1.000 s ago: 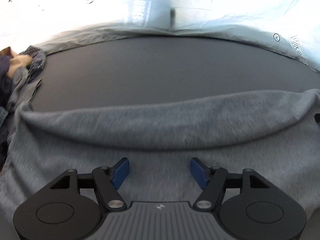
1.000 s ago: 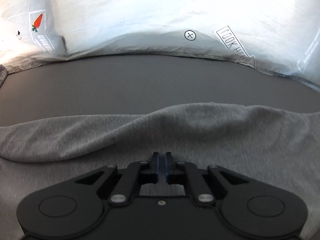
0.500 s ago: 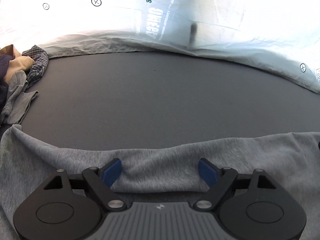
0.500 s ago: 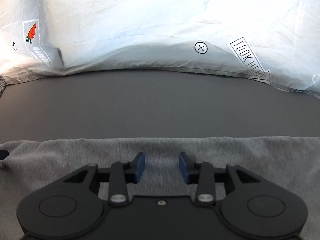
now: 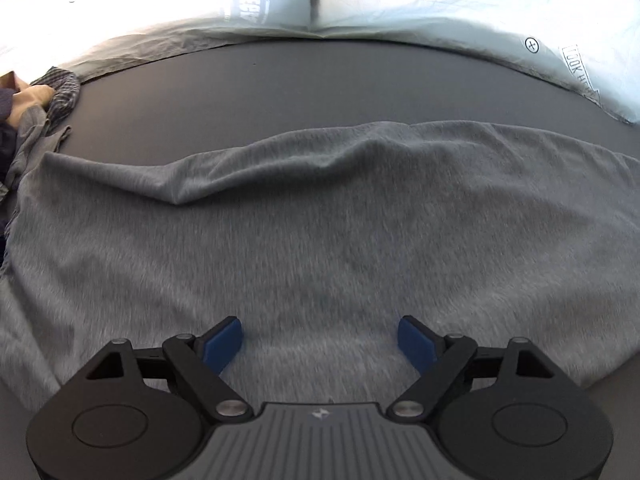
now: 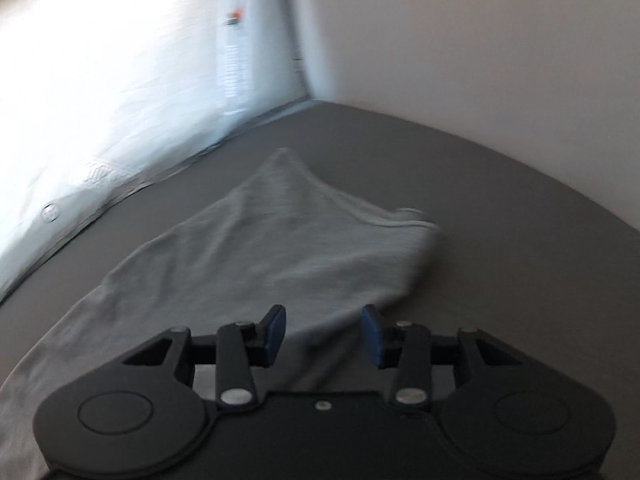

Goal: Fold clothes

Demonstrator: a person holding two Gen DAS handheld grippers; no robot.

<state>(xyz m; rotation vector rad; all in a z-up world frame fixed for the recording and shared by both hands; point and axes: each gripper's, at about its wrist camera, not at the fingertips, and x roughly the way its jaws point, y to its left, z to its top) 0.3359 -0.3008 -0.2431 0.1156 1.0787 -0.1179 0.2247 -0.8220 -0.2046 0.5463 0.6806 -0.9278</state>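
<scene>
Left claw spread, jaws just opened further, nothing pinched; right claw partly spread, also just opening, empty. Grey shirt lies flat on desk ahead of both. Next: pinch sleeve edge, fold inward evenly. Right view blurred; sleeve outline unclear.

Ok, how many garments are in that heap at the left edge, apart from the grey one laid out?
At least 4: a checked cloth, a tan piece, a grey piece and something dark blue. The frame edge cuts the heap, so more may be hidden.
</scene>
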